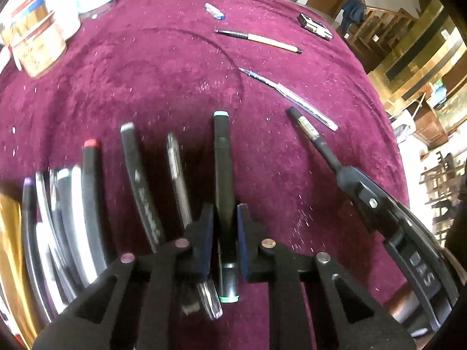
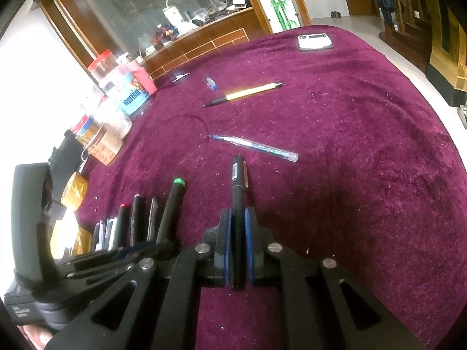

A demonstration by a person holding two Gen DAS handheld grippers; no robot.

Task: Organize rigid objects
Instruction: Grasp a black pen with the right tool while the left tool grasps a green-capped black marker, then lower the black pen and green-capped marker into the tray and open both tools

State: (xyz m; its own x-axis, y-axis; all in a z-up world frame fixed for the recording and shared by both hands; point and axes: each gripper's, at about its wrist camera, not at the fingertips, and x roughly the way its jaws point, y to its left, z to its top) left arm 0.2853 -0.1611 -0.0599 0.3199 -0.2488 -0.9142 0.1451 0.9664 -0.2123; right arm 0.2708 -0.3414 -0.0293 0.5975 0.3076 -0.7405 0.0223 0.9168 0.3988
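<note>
A black marker with green caps (image 1: 222, 169) runs between the blue pads of my left gripper (image 1: 226, 233), which is shut on its barrel at the right end of a row of pens (image 1: 87, 192) on the purple cloth (image 1: 163, 67). Whether the marker is lifted off the cloth I cannot tell. To its right, my right gripper (image 2: 238, 233) is shut on a black pen (image 2: 238, 192) that points away over the cloth. That gripper (image 1: 347, 175) and its pen (image 1: 309, 134) also show in the left wrist view. The left gripper (image 2: 163, 242) and the green-capped marker (image 2: 175, 201) appear at the left of the right wrist view.
Loose on the cloth farther out lie a clear blue pen (image 2: 256, 145), a yellow pen (image 2: 248, 92), a small blue-capped item (image 2: 211, 84) and a white-and-black box (image 2: 315, 42). Jars and tubs (image 2: 131, 96) crowd the left edge. The table's right edge drops to the floor.
</note>
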